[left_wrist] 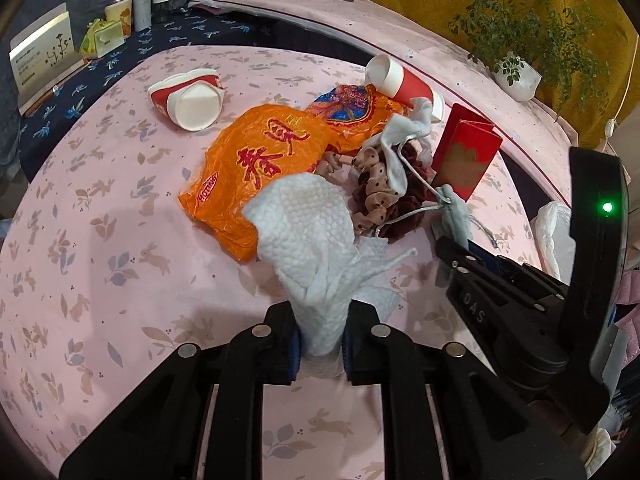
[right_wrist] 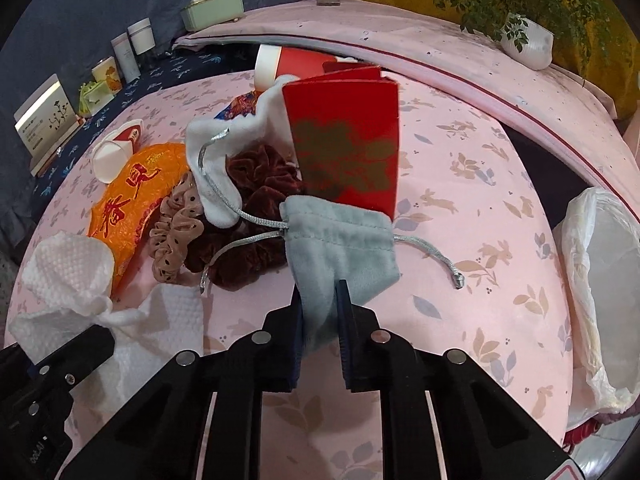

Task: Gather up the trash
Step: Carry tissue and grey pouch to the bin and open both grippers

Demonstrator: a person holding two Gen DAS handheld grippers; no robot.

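Note:
My left gripper (left_wrist: 319, 344) is shut on a white paper towel (left_wrist: 308, 236), held up over the pink bedsheet (left_wrist: 100, 240). My right gripper (right_wrist: 319, 312) is shut on a grey drawstring pouch (right_wrist: 340, 240); red envelopes (right_wrist: 348, 140) stick up behind it. The right gripper also shows in the left wrist view (left_wrist: 452, 248). On the sheet lie an orange plastic bag (left_wrist: 264, 152), a crushed paper cup (left_wrist: 188, 98), a red paper cup (left_wrist: 400, 80), scrunchies (right_wrist: 248, 208) and a white pouch (right_wrist: 216, 168).
A white plastic bag (right_wrist: 604, 280) hangs open at the bed's right edge. Boxes and bottles (left_wrist: 140, 4) stand on the dark blue cloth at the back left. A potted plant (left_wrist: 516, 72) stands at the back right.

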